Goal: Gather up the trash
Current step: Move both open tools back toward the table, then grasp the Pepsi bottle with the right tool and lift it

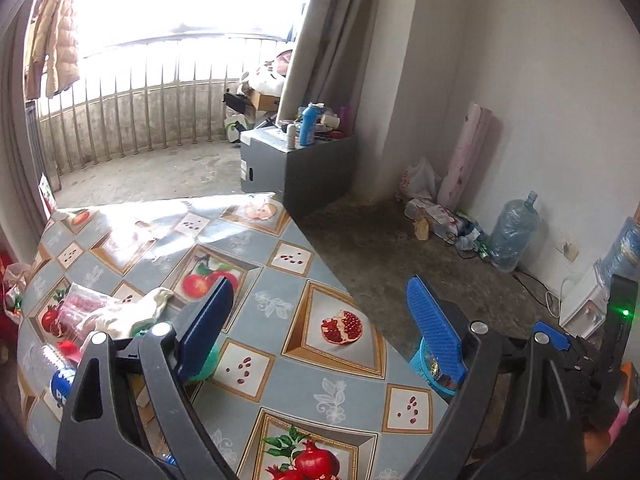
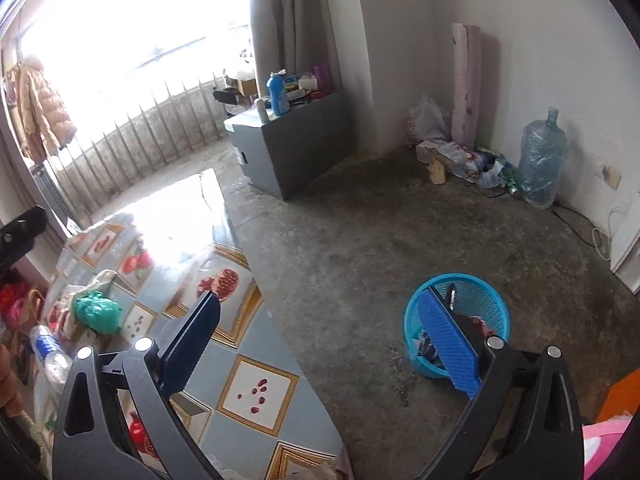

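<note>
Gaping wide and empty, both tongs [image 1: 320, 320] [image 2: 324, 340] partly hide the blue basket [image 2: 488, 300] and its jumbled trash.

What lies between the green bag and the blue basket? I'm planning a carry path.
In the right wrist view, the green bag sits on the table; then comes the table edge and bare floor up to the basket.

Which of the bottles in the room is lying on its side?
The small clear water bottle with the blue label, lying on the table's left edge. The blue detergent bottle and the big water jug both stand upright.
</note>
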A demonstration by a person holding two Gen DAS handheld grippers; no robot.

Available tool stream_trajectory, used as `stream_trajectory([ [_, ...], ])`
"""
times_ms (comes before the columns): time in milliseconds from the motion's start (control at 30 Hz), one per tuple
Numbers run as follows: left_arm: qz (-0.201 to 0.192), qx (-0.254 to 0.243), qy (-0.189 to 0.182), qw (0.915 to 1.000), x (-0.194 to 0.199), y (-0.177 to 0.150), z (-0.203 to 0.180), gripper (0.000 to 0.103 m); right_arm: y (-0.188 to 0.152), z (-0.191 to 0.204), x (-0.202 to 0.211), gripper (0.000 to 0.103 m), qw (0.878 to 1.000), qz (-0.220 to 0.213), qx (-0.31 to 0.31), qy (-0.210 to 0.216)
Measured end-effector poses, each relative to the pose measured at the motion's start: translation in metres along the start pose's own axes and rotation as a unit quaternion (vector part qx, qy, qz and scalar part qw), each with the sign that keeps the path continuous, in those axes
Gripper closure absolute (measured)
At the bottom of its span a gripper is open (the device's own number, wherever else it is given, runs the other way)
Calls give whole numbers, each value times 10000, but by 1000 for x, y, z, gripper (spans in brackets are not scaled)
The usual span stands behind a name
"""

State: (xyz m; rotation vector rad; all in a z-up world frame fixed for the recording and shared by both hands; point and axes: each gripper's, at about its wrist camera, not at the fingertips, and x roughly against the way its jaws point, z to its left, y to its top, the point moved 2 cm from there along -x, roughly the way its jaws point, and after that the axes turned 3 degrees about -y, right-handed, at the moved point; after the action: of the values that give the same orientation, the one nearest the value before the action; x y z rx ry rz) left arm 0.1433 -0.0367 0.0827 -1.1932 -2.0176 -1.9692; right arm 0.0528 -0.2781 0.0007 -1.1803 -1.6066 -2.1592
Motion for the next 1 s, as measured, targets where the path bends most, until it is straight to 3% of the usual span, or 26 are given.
stream_trajectory([
  [133, -123, 287, 344, 9989, 22, -11, 29, 19, -9, 19, -5, 6, 9987, -50, 443, -242],
  [233, -321, 459, 682, 9961, 50, -18, 58, 19, -11, 33, -4, 6, 9974, -222, 673, -154],
  [467, -543, 785, 1380, 9858, 102, -49, 117, 18, -6, 66, -6, 6, 9869, -434, 688, 1391],
  [800, -63, 1244, 1150, 9855, 106, -117, 154, 18, -16, 142, -20, 7, 9502, 410, 1087, 2892],
  [900, -61, 1289, 1058, 9860, 106, -125, 163, 18, -23, 165, -15, 16, 9365, 583, 1322, 3195],
  [1000, -40, 1308, 961, 9867, 105, -131, 174, 18, -28, 194, -14, 22, 9139, 851, 1585, 3639],
])
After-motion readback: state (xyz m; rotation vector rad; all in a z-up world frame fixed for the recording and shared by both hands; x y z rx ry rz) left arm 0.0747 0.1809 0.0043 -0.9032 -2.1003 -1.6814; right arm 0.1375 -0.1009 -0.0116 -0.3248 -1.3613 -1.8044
